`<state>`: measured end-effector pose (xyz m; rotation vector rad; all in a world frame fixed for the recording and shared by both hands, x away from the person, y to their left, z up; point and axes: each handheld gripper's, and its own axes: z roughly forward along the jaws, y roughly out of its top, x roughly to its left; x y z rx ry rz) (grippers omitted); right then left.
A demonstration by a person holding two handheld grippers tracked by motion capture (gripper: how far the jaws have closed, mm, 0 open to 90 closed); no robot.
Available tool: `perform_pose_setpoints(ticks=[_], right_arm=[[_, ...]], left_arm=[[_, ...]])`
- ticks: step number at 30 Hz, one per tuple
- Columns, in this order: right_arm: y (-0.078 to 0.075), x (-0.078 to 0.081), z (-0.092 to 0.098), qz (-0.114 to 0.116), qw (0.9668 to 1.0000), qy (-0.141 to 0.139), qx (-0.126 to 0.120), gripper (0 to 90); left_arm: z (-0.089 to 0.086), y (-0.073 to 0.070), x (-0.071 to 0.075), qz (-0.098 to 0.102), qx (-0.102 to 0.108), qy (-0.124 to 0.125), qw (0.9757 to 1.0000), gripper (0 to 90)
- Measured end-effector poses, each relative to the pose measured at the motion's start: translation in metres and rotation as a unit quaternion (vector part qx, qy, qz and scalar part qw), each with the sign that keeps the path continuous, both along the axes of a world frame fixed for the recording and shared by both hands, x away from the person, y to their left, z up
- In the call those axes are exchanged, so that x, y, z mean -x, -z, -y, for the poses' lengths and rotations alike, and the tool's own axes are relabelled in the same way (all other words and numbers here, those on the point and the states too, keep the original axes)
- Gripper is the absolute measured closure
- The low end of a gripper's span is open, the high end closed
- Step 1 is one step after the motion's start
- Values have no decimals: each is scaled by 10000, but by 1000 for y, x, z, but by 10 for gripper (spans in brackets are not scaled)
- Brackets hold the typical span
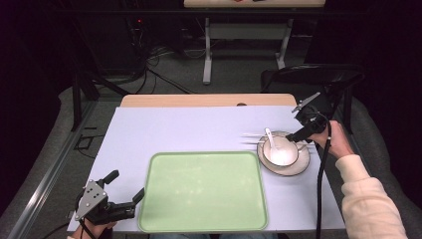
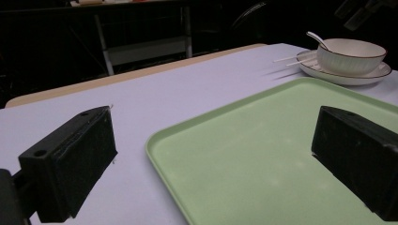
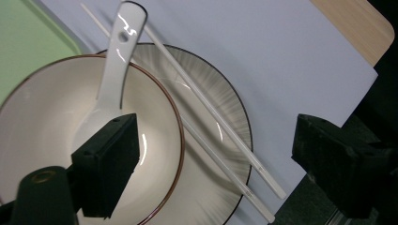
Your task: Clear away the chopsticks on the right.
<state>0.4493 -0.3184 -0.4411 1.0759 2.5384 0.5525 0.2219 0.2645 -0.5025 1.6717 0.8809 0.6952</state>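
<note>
Your counter (image 1: 199, 127) is one flat sheet of pale lilac, with a strip of bare wood along its far edge. On it lies one green tray (image 1: 202, 191), smooth, rectangular with rounded corners and a low raised rim, and nothing on it. To the tray's far right sits one round plate (image 1: 298, 167) with a dark rim; your right-hand view shows fine grey streaks fanning across it, which the high view blurs. One glossy cream bowl (image 3: 56, 122) with a thin brown edge stands on that plate. Two slim white chopsticks (image 3: 211, 112) lie side by side across the plate behind the bowl. One white ceramic spoon (image 3: 115, 61) leans inside the bowl. Your right tongs (image 3: 213, 159) gape wide over bowl and plate, gripping nothing. Your left tongs (image 2: 211, 154) straddle the tray's near left corner, wide open and empty.
</note>
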Motion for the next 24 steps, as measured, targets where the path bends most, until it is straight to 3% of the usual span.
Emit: perform_pose_setpoints(ticks=[6,11,19,24], right_arm=[[10,-13,3,31,9997,117,213,281],[14,-25,8,-20,9997,206,105,375],[30,-40,10,-430,9987,119,227,529],[38,-45,8,-569,9979,10,295,612]], left_arm=[[0,0,0,-7,-5,-13,10000,0],[1,0,0,-12,8,-11,10000,0],[0,0,0,-6,21,-6,10000,0],[0,0,0,-5,17,1,10000,0]])
